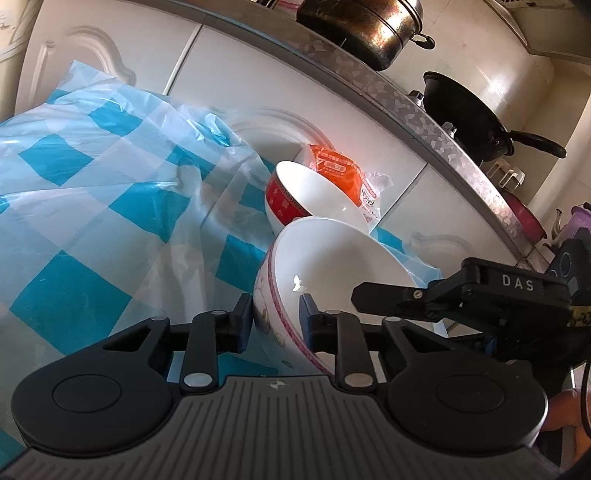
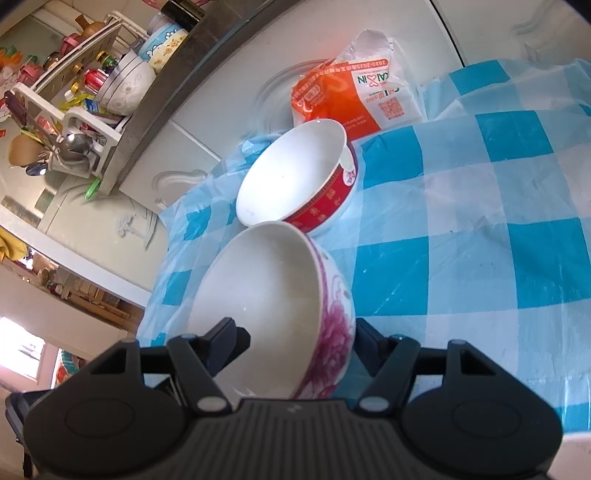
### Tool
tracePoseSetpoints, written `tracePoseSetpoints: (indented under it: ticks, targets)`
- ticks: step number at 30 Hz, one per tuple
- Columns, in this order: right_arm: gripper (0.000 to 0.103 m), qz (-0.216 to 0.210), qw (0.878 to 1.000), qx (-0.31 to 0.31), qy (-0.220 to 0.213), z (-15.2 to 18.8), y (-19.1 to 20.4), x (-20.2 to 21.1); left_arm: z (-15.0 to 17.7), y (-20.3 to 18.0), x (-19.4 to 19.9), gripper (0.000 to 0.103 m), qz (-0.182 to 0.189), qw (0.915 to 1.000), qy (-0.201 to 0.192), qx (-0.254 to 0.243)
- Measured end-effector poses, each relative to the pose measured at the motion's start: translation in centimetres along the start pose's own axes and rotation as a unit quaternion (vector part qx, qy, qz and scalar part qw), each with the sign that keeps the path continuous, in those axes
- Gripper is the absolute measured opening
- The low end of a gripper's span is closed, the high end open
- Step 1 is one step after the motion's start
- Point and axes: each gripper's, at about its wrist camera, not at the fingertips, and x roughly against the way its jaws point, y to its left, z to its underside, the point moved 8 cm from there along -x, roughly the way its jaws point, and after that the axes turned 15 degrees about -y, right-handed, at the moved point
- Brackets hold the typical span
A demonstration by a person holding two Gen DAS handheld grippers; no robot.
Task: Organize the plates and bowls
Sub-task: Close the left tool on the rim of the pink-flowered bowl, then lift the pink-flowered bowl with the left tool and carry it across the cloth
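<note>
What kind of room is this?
Most likely a home kitchen: a steel pot and black wok sit on the counter, and a rack of utensils stands there too.
</note>
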Motion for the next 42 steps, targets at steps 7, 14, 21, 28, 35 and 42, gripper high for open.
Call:
tracePoseSetpoints:
  ticks: [7, 14, 21, 28, 35, 42]
  targets:
    - [0.067, 0.013, 1.000, 0.000, 0.000, 0.7, 0.8, -0.1, -0.8, 0.7, 1.4, 0.020, -0.002, 0.9999, -0.011, 0.004]
    - [0.063, 0.008, 1.000, 0.001, -0.003, 1.2, 2.8, 0.0, -2.4, 1.6, 3.6, 0.020, -0.004, 0.9993, -0.036, 0.013]
    - [0.060, -0.005, 1.000, 0.013, -0.005, 1.8, 5.9, -0.5, -4.7, 3.3, 5.8, 0.021, -0.011, 0.9974, -0.067, 0.025]
    - [0.059, -0.032, 0.999, 0.012, 0.004, 3.3, 9.2, -1.9, -6.9, 5.4, 8.3, 0.021, -0.023, 0.9942, -0.099, 0.036]
    - [0.058, -0.061, 0.998, -0.004, 0.030, 5.9, 11.8, -3.1, -8.1, 7.6, 10.9, 0.021, -0.033, 0.9914, -0.122, 0.033]
    - [0.058, -0.082, 0.995, -0.018, 0.061, 8.8, 14.1, -4.0, -8.6, 9.6, 12.9, 0.021, -0.055, 0.9893, -0.132, 0.031]
